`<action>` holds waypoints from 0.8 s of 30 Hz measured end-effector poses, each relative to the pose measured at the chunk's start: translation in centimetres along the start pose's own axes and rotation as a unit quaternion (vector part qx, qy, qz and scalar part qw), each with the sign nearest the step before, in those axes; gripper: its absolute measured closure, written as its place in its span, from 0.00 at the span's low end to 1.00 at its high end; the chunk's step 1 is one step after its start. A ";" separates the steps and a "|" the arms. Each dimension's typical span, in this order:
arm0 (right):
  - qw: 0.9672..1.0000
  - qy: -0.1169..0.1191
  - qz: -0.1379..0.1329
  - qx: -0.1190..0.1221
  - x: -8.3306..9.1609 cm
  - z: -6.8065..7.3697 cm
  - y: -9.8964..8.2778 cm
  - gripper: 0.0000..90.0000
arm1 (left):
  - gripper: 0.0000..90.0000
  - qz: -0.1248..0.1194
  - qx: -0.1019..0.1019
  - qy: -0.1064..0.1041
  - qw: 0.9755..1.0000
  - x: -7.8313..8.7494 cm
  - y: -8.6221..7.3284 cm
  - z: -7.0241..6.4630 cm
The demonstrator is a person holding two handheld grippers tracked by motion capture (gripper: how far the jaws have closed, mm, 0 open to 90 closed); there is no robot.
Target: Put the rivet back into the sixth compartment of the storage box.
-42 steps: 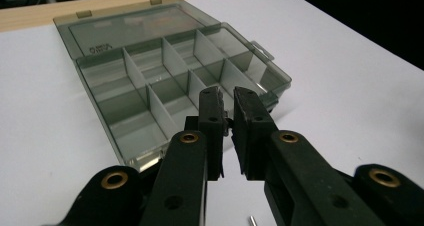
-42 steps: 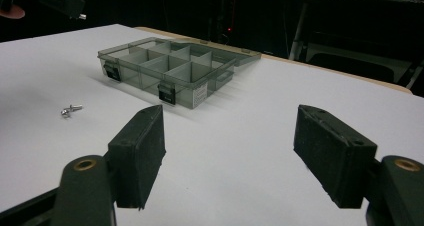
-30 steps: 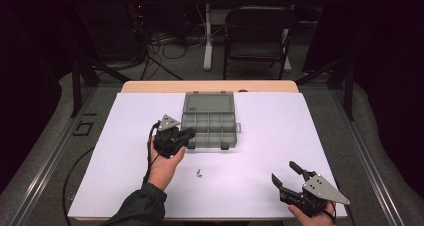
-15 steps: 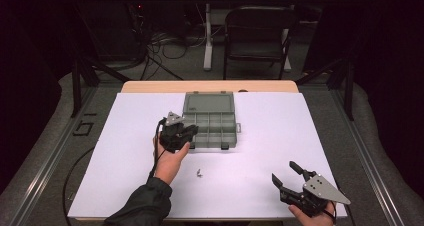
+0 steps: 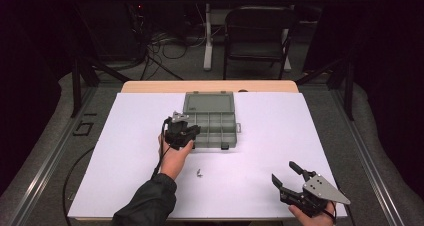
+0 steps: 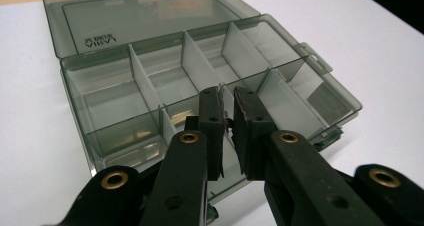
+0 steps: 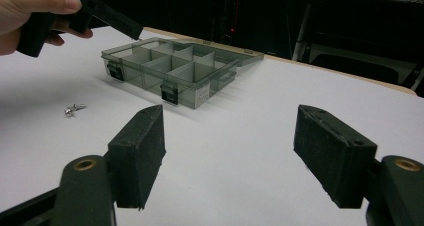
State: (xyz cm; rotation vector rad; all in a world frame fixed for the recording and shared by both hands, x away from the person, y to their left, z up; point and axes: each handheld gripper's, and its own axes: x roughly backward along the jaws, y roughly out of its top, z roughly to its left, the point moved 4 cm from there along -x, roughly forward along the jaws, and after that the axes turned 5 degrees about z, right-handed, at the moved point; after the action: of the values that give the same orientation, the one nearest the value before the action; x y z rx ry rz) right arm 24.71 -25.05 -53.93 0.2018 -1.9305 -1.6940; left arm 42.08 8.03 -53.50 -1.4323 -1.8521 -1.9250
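White counter [image 5: 125, 151]: our left tongs [image 6: 227, 117], nearly closed on something small, hover over the open box [image 6: 200, 86]; next, release. Right tongs [image 5: 287, 177] rest wide; screw [image 5: 199, 173] waits.

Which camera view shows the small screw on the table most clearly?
The right gripper view: the screw lies near, its metal shape distinct on the white surface. In the high view it is a tiny speck before the organizer box.

High view: fixed above, looking forward and down over the whole table [image 5: 125, 136]. Left gripper view: close above the open compartment box [image 6: 100, 131]. Right gripper view: low, farther off, facing that box [image 7: 175, 71] too.
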 end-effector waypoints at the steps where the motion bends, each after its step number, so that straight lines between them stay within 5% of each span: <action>1: 1.000 0.000 0.000 0.000 0.0 0.0 0.0 0.32 | 0.92 0.002 0.002 0.000 1.000 -0.2 0.0 0.0; 24: 1.000 0.003 -0.004 0.001 0.0 0.0 0.0 0.32 | 0.92 0.027 0.003 0.014 1.000 -1.8 -0.3 0.5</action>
State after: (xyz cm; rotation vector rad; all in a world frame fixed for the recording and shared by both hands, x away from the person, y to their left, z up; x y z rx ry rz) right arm 24.76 -25.05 -53.89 0.2154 -1.9295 -1.6966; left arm 43.13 7.57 -54.99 -1.4319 -1.7871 -1.9020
